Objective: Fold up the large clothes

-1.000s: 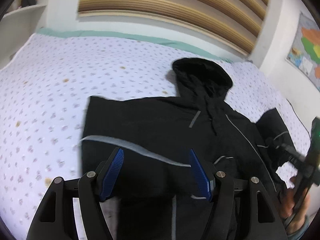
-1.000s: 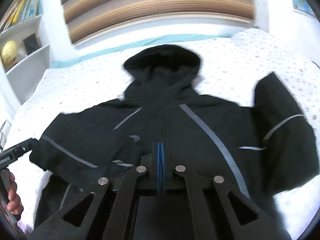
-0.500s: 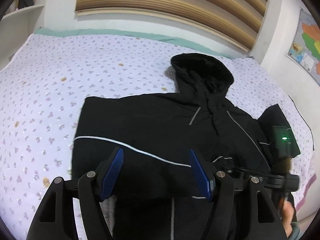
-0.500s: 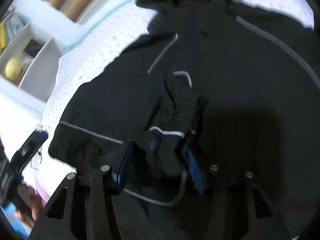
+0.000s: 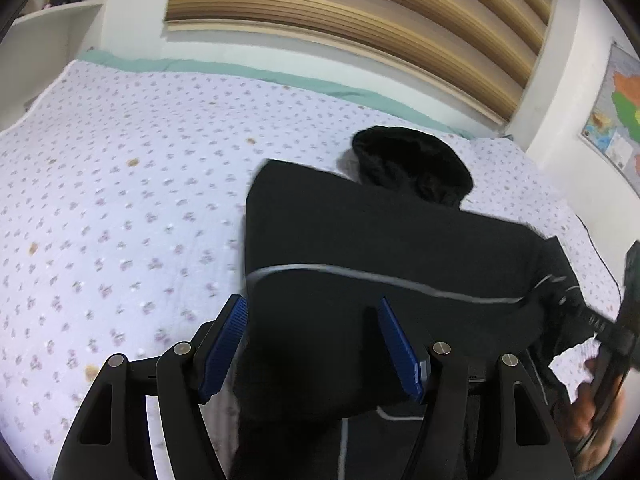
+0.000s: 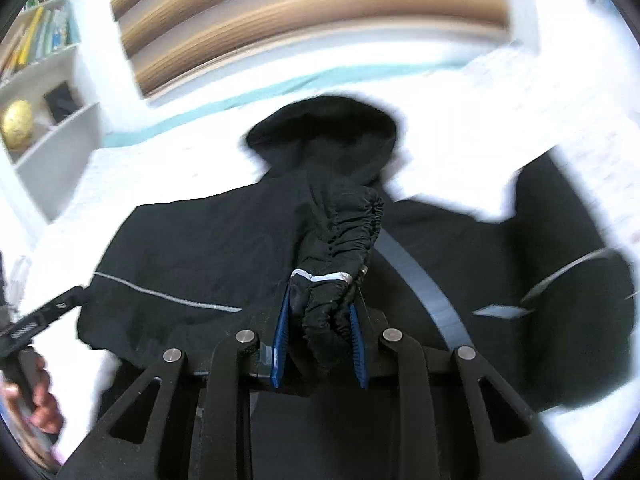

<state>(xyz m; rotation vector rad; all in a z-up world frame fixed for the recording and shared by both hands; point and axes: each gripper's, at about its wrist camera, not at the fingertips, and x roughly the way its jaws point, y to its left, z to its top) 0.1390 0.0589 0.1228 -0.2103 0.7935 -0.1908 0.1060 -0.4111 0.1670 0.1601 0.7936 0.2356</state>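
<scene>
A black hooded jacket [image 5: 384, 240] with thin grey stripes lies spread on the bed, hood [image 5: 412, 164] toward the headboard. My left gripper [image 5: 312, 340] is open and empty, hovering over the jacket's lower left part. My right gripper [image 6: 318, 312] is shut on the jacket's gathered sleeve cuff [image 6: 340, 248] and holds it lifted above the jacket body [image 6: 200, 252]. The other sleeve [image 6: 560, 248] lies out to the right. The right gripper also shows at the right edge of the left wrist view [image 5: 608, 332].
The bed [image 5: 120, 184] has a white sheet with small purple flowers and a teal edge. A striped wooden headboard [image 5: 360, 12] stands behind it. White shelves [image 6: 52, 120] with books and a yellow ball are at the left. A map [image 5: 616, 112] hangs on the right wall.
My right gripper closed on the sleeve cuff and lifted it, tilting back up. The jacket's left sleeve has been drawn in across the body. The left gripper stayed open.
</scene>
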